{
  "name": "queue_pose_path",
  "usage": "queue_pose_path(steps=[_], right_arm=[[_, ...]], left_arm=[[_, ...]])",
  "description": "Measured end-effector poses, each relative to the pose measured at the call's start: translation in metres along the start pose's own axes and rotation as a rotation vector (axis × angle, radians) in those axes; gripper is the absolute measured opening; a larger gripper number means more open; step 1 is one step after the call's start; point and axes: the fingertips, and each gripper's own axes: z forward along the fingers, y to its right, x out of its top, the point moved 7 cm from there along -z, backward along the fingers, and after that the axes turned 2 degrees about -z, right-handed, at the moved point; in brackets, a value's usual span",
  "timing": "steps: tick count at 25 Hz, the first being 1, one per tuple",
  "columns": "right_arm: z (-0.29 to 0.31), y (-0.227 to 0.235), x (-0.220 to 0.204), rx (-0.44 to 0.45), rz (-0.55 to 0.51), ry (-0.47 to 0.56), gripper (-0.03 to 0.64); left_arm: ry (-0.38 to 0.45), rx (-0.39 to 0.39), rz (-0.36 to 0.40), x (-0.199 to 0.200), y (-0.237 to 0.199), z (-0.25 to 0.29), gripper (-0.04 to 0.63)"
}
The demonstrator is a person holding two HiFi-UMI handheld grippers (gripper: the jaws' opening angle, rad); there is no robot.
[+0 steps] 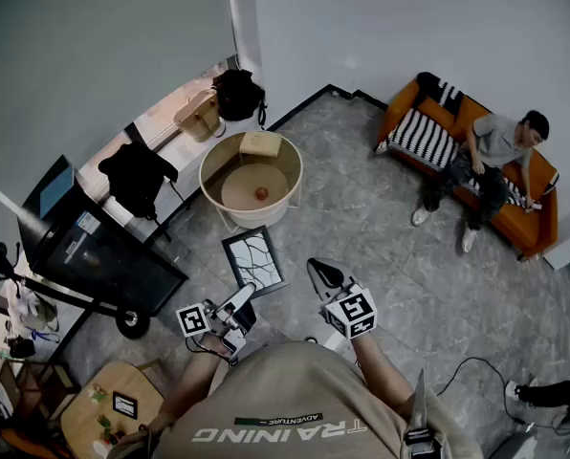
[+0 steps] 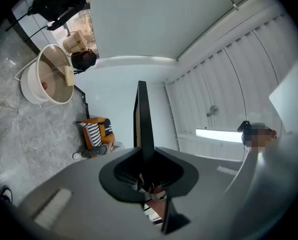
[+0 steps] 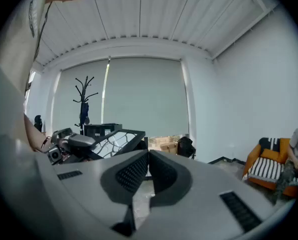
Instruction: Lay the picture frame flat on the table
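Note:
The picture frame (image 1: pixel 254 260) is black with a white branch pattern, and it hangs in the air over the grey floor. My left gripper (image 1: pixel 248 295) is shut on its near edge. In the left gripper view the frame (image 2: pixel 141 115) stands edge-on between the jaws. My right gripper (image 1: pixel 321 274) is just to the frame's right, shut, with nothing in it. From the right gripper view the frame (image 3: pixel 114 140) tilts at the left, beyond the closed jaws. The round beige table (image 1: pixel 218 159) stands farther off, past the frame.
A small red ball (image 1: pixel 261 193) and a wooden block (image 1: pixel 260 142) are on the round table. A black screen on a wheeled stand (image 1: pixel 98 251) is at the left. A person sits on an orange sofa (image 1: pixel 538 223) at the far right. A low wooden table (image 1: pixel 84 419) is at the bottom left.

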Motion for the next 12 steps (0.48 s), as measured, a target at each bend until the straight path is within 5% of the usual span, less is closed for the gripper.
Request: queue_pose_path(steps=[5, 12], right_arm=[[0.002, 0.006, -0.001, -0.066, 0.01, 0.007, 0.009], [0.016, -0.005, 0.001, -0.03, -0.031, 0.011, 0.009]], left_arm=[[-0.065, -0.001, -0.029, 0.013, -0.005, 0.012, 0.058], [-0.059, 0.049, -0.028, 0.026, -0.014, 0.004, 0.058]])
